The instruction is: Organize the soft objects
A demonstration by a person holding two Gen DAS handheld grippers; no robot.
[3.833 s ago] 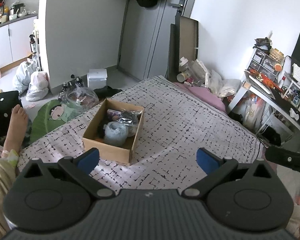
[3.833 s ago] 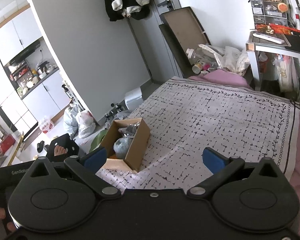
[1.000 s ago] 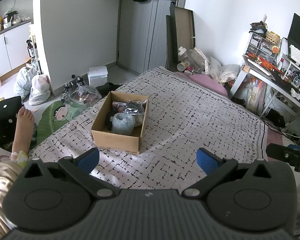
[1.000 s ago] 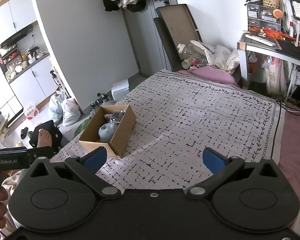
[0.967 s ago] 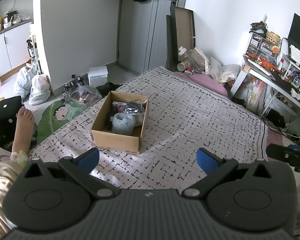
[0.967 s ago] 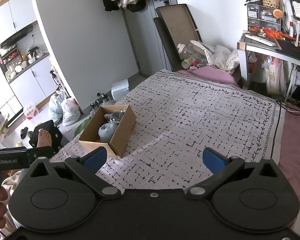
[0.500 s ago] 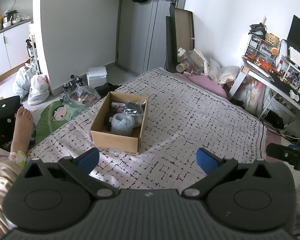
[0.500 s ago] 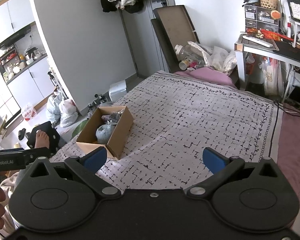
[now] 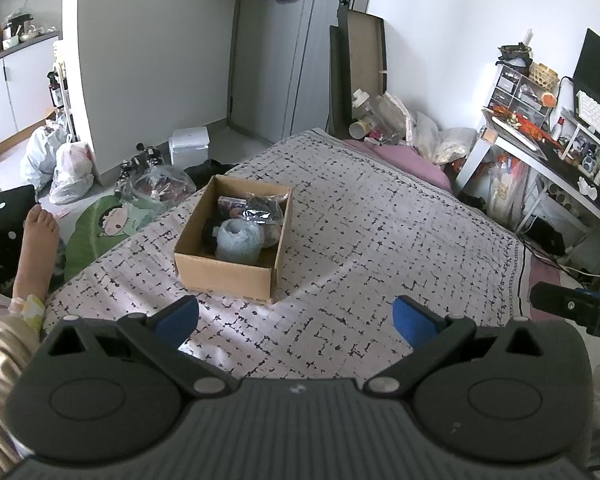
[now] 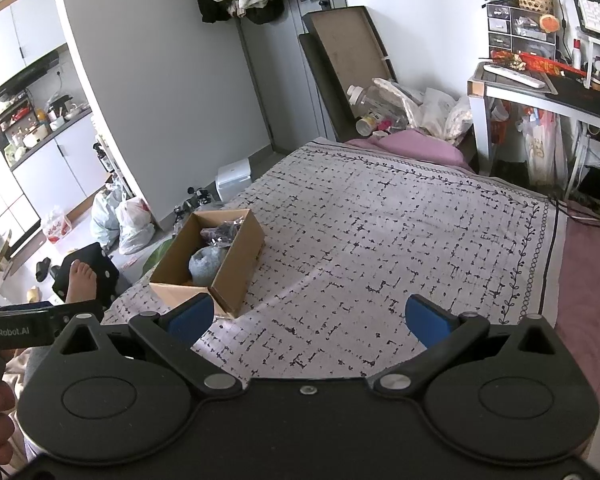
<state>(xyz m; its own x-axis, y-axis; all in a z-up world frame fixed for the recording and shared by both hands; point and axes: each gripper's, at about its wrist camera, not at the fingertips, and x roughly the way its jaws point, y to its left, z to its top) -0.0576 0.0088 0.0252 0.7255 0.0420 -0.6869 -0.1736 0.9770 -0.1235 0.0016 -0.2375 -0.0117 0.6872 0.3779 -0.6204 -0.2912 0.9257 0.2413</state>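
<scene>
**Grippers wide and empty, soft stuff waiting in the box**

Grippers first, since they fill the bottom of both views. The left gripper [image 9: 296, 314] has its blue fingertips spread far apart with nothing between them, and the right gripper [image 10: 306, 318] is the same: wide and empty. Both hang over the near part of the patterned bedspread [image 9: 380, 240], well short of anything to grab.

Next out, a bit left of centre in the left wrist view, a cardboard box [image 9: 224, 274] sits on the bedspread. In the right wrist view it's at middle left [image 10: 236, 272]. Inside, closest to the near wall, is a grey-blue roll [image 9: 238, 240] that looks like knitted or rolled fabric. Behind it there's a crinkly plastic bag [image 9: 262, 210] with something dark in it and a small pinkish packet [image 9: 230, 202] at the far end. Can't really tell what those hold.

My guess on handling: the roll is light and squashy, so it'll give under the pads rather than slip. I'd pinch it across its round sides and go fairly deep. The plastic bag looks slick, so bunch up a fold of it.

Further back, a pink pillow [image 10: 416, 146] lies at the far edge of the bed, with a desk [image 10: 540, 94] at upper right.
</scene>
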